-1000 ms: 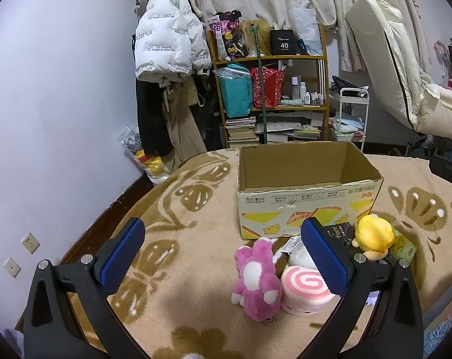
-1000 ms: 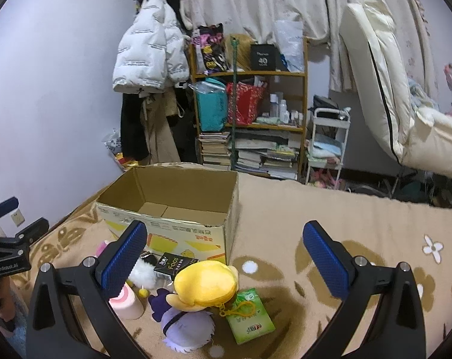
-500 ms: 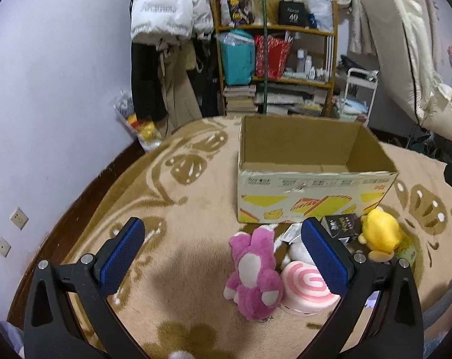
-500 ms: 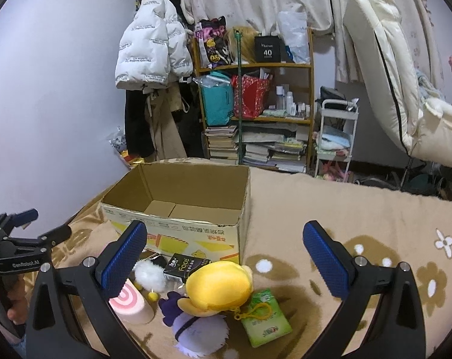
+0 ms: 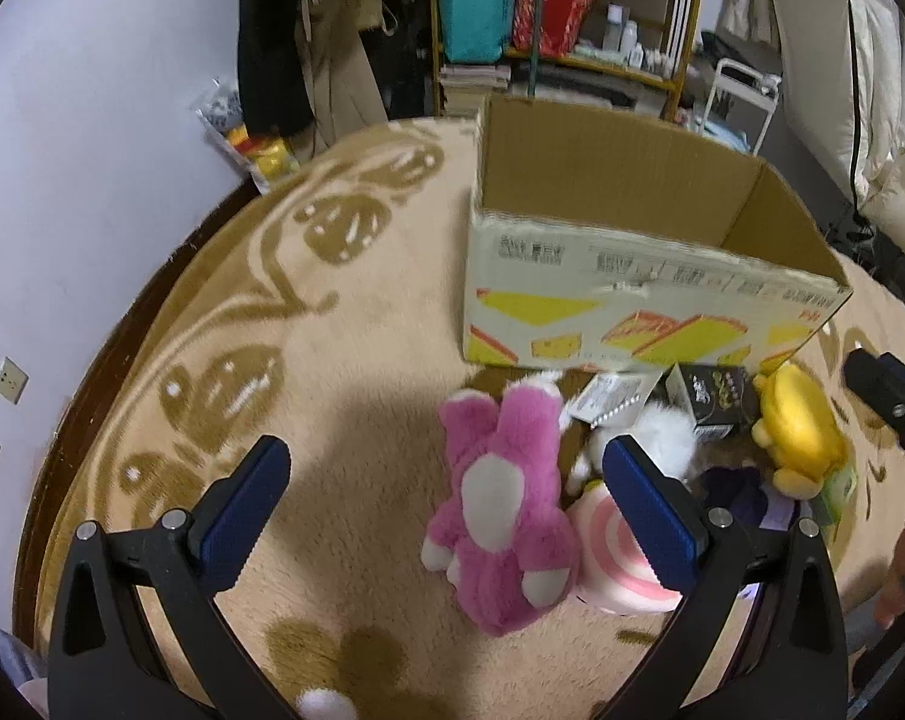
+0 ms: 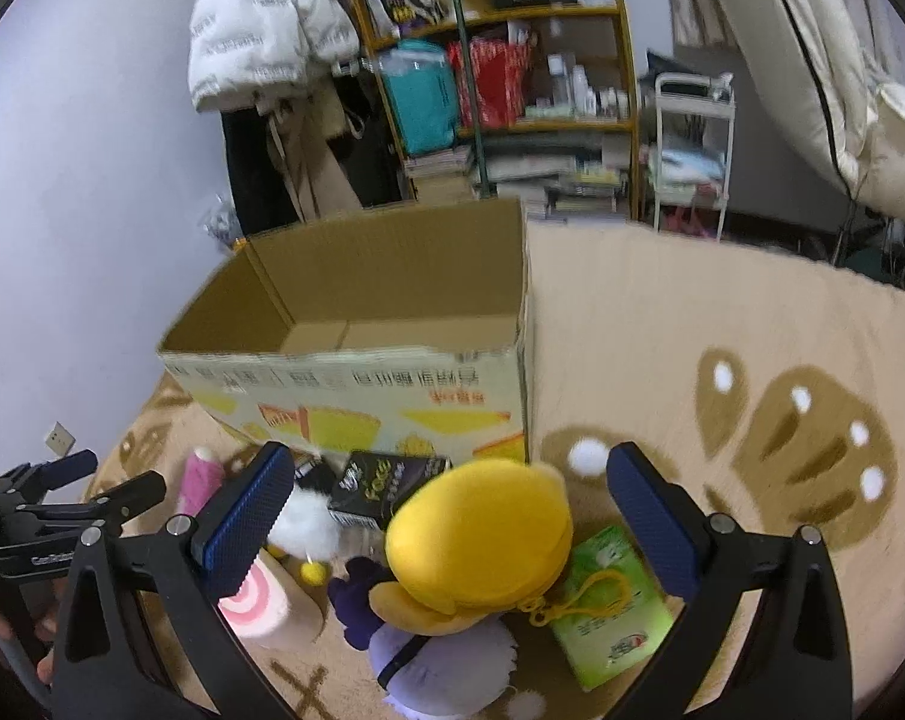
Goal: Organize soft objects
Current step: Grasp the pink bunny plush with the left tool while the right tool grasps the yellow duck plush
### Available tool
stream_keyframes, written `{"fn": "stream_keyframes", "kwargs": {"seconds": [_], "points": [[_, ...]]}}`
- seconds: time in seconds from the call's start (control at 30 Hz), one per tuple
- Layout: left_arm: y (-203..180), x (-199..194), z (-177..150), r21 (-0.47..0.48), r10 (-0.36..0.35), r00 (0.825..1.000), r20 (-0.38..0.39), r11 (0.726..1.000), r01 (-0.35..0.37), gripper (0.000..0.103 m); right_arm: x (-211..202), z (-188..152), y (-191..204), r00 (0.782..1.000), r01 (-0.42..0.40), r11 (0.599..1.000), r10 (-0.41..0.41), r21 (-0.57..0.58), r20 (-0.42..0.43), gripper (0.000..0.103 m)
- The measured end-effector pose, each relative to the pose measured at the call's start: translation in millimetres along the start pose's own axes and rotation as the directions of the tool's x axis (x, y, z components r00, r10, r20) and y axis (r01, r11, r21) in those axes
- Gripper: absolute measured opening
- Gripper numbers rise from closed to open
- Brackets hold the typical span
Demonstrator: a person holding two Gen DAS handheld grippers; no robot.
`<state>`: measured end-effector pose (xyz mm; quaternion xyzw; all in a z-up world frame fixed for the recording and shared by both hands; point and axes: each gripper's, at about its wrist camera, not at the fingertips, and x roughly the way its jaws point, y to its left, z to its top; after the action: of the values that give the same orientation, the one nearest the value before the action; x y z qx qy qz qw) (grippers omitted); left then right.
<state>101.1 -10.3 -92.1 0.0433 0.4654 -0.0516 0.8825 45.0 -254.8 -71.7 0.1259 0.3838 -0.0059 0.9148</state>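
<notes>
An open cardboard box (image 5: 632, 312) stands empty on the patterned blanket; it also shows in the right wrist view (image 6: 356, 384). In front of it lie a pink plush rabbit (image 5: 503, 510), a pink swirl roll cushion (image 5: 614, 564), a white fluffy toy (image 5: 662, 438) and a yellow plush (image 5: 800, 432). My left gripper (image 5: 446, 510) is open above the pink rabbit. My right gripper (image 6: 446, 516) is open above the yellow plush (image 6: 482, 546), which lies on a purple plush (image 6: 440, 660).
A black packet (image 6: 386, 480) and a green packet (image 6: 611, 594) lie among the toys. A cluttered shelf (image 6: 512, 90), a hanging white jacket (image 6: 266, 18) and a cream recliner (image 6: 842, 90) stand behind. The blanket's edge and dark floor (image 5: 80, 408) run along the left wall.
Both grippers have tilted down and moved closer to the toys. The left one now hangs over the pink rabbit, the right one over the yellow plush. Both stay open.
</notes>
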Motion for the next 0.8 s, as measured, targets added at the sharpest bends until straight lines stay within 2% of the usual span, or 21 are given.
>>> {"fn": "stream_keyframes", "kwargs": {"seconds": [0.23,0.37,0.47,0.63,0.7,0.8], "points": [[-8.2,21.8,-2.1,0.027,-0.004,0.996,-0.084,1.000,0.006,0.103,27.3,-8.2,-0.9,0.995,0.029,0.999,-0.030,-0.016,-0.095,0.103],[-9.2,35.1,-4.3,0.037,0.022,0.991,-0.129,0.999,-0.017,0.103,42.0,-12.5,-8.4,0.987,0.040,0.999,-0.039,0.002,-0.154,0.103],[-5.5,43.7,-5.4,0.021,0.003,0.988,-0.158,1.000,0.000,0.103,49.6,-15.1,-9.4,0.983,0.051,0.999,-0.051,-0.002,-0.178,0.103],[-1.0,48.8,-6.2,-0.007,-0.014,0.983,-0.181,1.000,0.013,0.103,58.1,-19.4,-8.0,0.973,0.065,0.998,-0.068,-0.021,-0.220,0.090],[0.0,50.3,-6.4,-0.012,-0.015,0.983,-0.185,1.000,0.013,0.102,59.7,-20.2,-8.3,0.971,0.065,0.998,-0.069,-0.025,-0.229,0.089],[-1.0,50.3,-6.6,-0.013,-0.029,0.982,-0.189,1.000,0.027,0.094,58.8,-20.5,-9.4,0.971,0.057,0.998,-0.060,-0.020,-0.231,0.088]]}}
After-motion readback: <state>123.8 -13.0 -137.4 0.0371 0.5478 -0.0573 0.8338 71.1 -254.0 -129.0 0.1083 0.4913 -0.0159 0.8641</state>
